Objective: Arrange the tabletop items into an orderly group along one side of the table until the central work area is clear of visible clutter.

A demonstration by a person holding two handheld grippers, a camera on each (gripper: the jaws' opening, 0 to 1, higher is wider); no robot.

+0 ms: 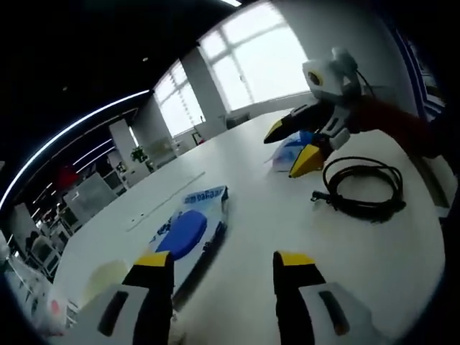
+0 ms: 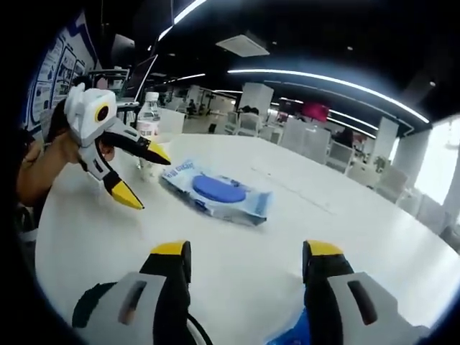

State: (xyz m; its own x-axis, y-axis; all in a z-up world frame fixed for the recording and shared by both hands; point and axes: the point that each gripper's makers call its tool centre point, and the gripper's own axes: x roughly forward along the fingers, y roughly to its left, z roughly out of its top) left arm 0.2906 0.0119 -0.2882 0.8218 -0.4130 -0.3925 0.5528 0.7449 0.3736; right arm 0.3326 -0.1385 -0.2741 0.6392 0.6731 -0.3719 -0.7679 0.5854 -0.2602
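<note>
Left gripper view: my left gripper (image 1: 223, 269) hangs with jaws wide, empty, over the desk (image 1: 251, 215) beside the wipes pack (image 1: 188, 231); black cable (image 1: 363, 188) lies near my right gripper (image 1: 296, 147), also agape. Right gripper view adds a water bottle (image 2: 147, 118).

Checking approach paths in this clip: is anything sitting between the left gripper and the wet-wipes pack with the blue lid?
Nothing visible does. The left gripper is open, and the wipes pack lies just ahead of its left jaw on bare white table. The black cable and right gripper sit farther off to the side.
</note>
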